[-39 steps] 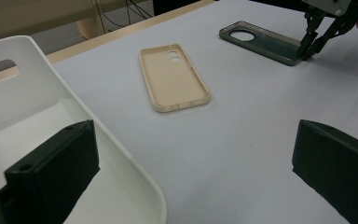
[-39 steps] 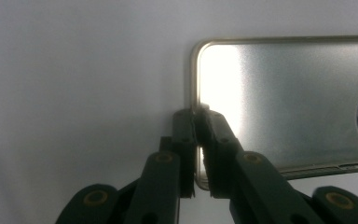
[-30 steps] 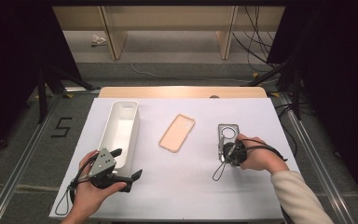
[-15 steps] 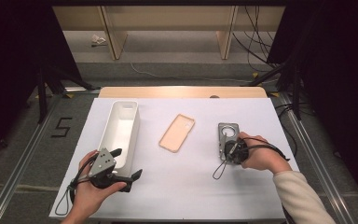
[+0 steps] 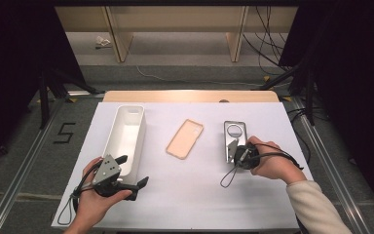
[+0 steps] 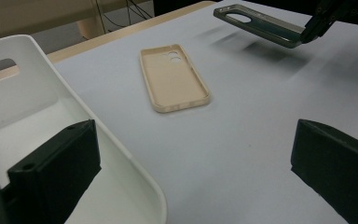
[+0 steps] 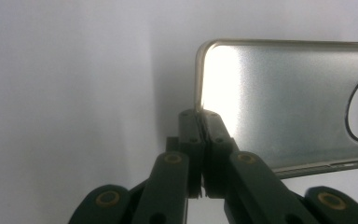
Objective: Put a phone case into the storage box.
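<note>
Hidden and cut-off items, for your check:
- Grey phone case [image 7: 303, 102]: in your right gripper view its far end runs off the right edge, camera ring only partly seen; the corner between your jaws is covered by them
- White bin [image 6: 37, 102]: in your left gripper view its left and near parts are cut by the frame, and one black jaw covers part of its floor
- Right gripper [image 5: 237, 152]: from the high view its jaws are too small to read, your hand [image 5: 272, 163] covering its body
- Beige phone case [image 5: 185, 138]: surface detail too small from the high view
</note>
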